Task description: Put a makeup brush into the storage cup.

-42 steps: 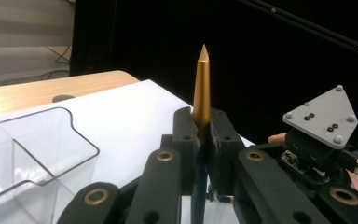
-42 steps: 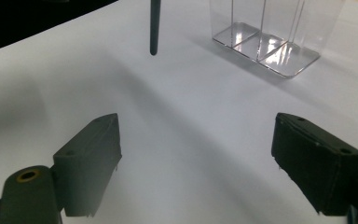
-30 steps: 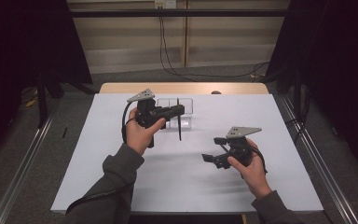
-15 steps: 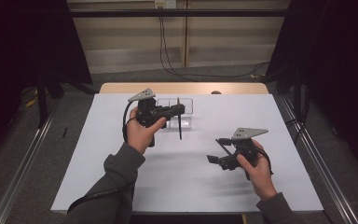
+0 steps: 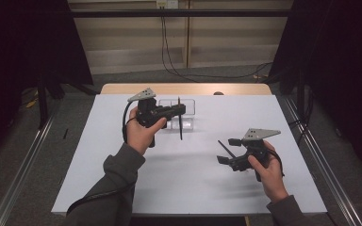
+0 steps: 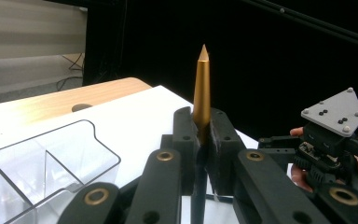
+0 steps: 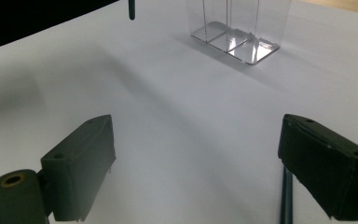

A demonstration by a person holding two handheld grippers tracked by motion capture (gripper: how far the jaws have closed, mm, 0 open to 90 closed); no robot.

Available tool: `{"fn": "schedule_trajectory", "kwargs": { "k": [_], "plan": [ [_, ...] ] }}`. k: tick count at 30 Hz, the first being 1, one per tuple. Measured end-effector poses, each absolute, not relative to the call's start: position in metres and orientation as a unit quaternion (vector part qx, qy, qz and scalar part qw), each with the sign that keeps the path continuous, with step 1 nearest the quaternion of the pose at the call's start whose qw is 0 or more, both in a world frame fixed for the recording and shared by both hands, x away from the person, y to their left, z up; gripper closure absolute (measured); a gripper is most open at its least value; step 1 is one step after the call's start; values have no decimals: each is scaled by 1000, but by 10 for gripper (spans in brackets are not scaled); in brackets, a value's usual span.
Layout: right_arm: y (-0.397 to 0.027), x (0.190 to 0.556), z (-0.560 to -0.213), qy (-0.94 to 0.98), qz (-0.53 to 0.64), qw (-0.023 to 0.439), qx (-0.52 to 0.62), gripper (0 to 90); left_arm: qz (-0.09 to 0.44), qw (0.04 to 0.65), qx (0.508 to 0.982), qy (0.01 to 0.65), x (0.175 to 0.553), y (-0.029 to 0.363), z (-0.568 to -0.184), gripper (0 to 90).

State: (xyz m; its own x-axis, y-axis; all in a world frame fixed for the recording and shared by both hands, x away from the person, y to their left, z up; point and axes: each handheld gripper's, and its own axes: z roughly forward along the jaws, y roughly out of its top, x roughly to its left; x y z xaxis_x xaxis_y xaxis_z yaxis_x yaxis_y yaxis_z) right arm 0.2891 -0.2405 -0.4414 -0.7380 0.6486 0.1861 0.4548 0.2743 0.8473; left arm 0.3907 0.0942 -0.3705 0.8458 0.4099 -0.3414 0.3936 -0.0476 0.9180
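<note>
My left gripper point(image 5: 181, 110) hovers over the far middle of the white table point(image 5: 99, 179), shut on a slim dark pen point(image 5: 180, 123) that stands upright. In the left gripper view the pen's gold pointed tip point(image 6: 202, 84) rises from between the closed jaws of that gripper point(image 6: 201, 128). A clear plastic organizer point(image 5: 188, 107) with compartments sits just behind the pen. My right gripper point(image 5: 222, 151) is held low at the near right, open, with nothing between its jaws. In the right gripper view this gripper point(image 7: 196, 140) faces bare white tabletop.
The organizer point(image 7: 235, 28) stands upright ahead of the right gripper, with the pen's lower end point(image 7: 131, 9) hanging to its left. A thin dark rod point(image 7: 286, 196) shows beside the right jaw; what it is I cannot tell. Metal rails point(image 5: 23, 165) flank the table.
The right gripper has drifted a little to the right, still open. The left gripper and its pen have kept still.
</note>
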Motion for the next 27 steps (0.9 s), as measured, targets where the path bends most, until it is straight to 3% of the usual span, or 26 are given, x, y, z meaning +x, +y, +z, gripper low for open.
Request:
{"fn": "schedule_trajectory", "kwargs": {
  "k": [27],
  "plan": [
    [-283,276,-444,762,522,136,358,107,14,637,718,280,391,96,-367,835]
  ]
}}
